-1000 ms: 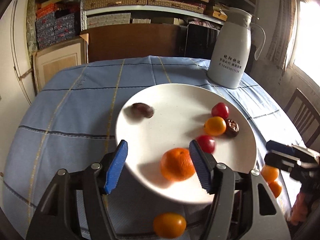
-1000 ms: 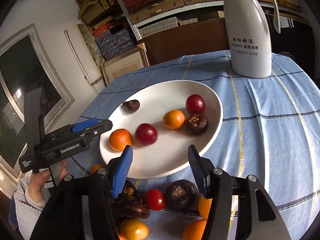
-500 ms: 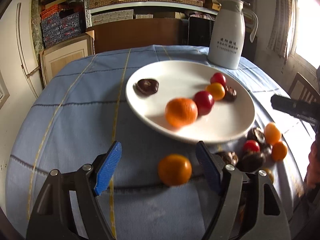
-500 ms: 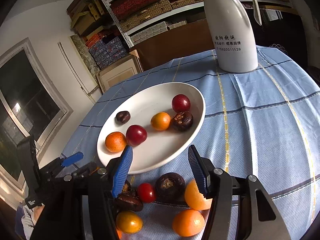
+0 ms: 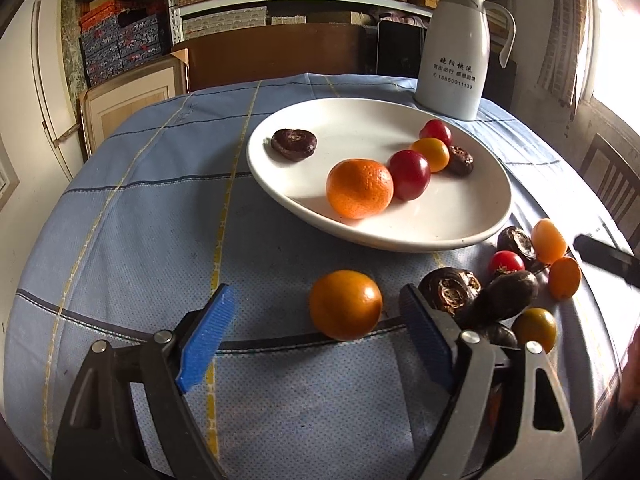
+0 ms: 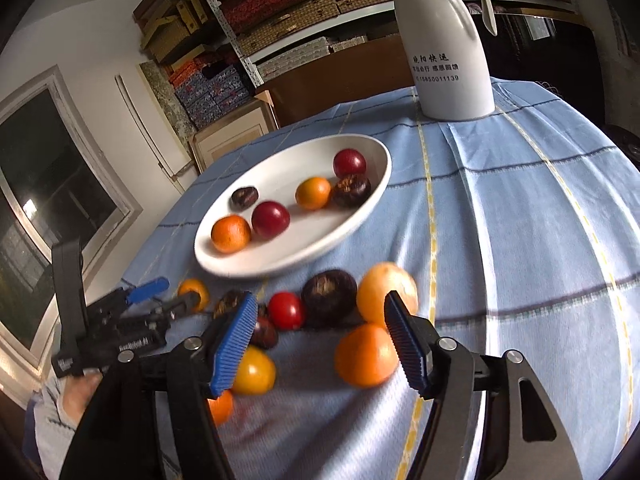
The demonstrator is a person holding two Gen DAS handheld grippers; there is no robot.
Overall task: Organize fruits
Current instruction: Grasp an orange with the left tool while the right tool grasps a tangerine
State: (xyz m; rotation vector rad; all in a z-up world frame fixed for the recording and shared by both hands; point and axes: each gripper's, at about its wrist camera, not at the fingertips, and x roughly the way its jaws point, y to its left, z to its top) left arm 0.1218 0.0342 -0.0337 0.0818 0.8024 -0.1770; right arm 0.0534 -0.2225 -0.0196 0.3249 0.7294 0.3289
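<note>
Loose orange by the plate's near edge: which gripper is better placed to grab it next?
Left. The left gripper is open with the orange lying alone between its fingers. The right gripper is open over the crowded pile instead.

Round table under a blue checked tablecloth [image 5: 132, 208]. Directly on it: white plate [image 5: 472, 224] mid-table, white thermos jug [image 5: 456, 52] at the far edge just behind the plate, 1 orange [image 5: 346, 304] alone near the plate's front rim, and a cluster of loose fruit [image 6: 332, 304] beside it.
</note>
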